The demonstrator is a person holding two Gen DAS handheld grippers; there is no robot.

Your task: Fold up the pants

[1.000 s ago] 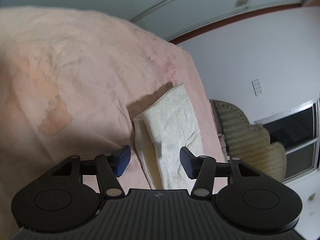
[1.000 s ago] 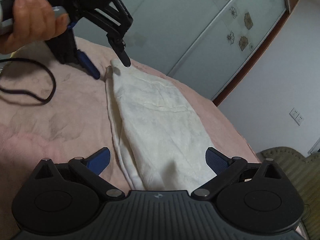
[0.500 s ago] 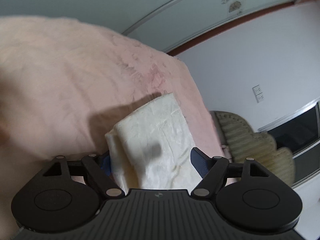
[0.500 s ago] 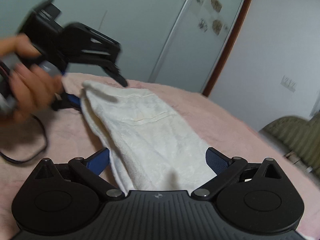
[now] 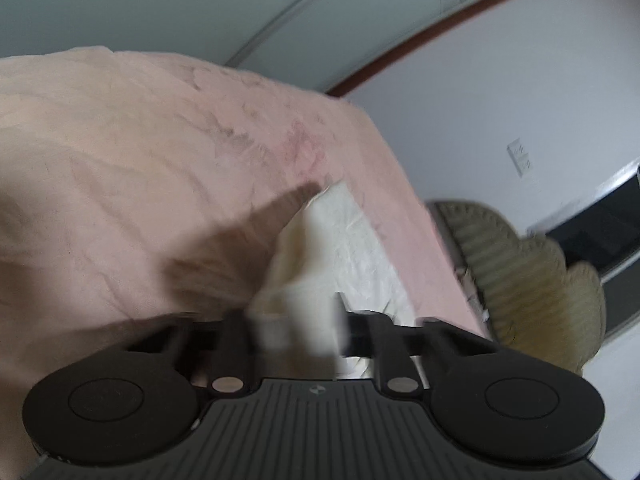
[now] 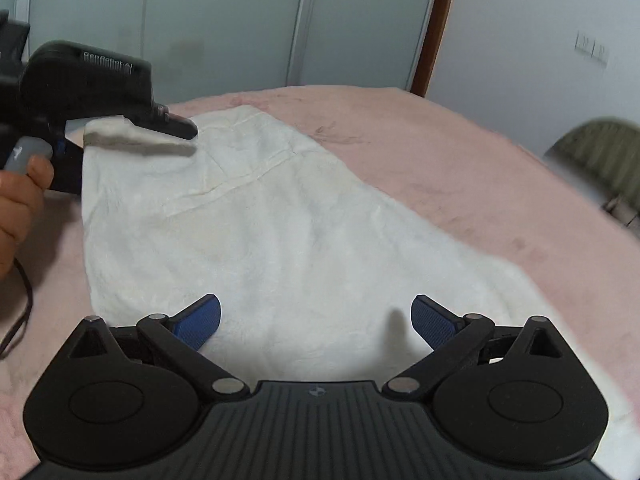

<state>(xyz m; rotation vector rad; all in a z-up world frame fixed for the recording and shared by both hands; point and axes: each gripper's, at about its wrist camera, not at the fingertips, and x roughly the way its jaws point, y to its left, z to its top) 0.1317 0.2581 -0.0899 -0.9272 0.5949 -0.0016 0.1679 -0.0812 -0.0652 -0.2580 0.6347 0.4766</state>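
Across the pink bedspread (image 6: 460,168) the white pants (image 6: 280,232) lie folded lengthwise, running from the near edge of the right wrist view up toward eleven o'clock, where their far end is lifted off the bed. At that far end, at about ten o'clock in the same view, the left gripper (image 6: 136,136) has its black fingers clamped on a bunched fold of the cloth, and the person's hand (image 6: 16,208) grips its handle at nine o'clock. From the left wrist view the same pinch shows up close but blurred: the left gripper (image 5: 296,328) has white fabric filling the gap between its fingers, and the rest of the pants (image 5: 344,248) trails away toward one o'clock over the bedspread (image 5: 140,160). The right gripper (image 6: 316,320) hangs low over the near part of the pants with its blue pads (image 6: 202,320) spread wide, fabric between them but nothing gripped. An olive-green chair (image 5: 528,276) stands beside the bed at three o'clock in the left wrist view.
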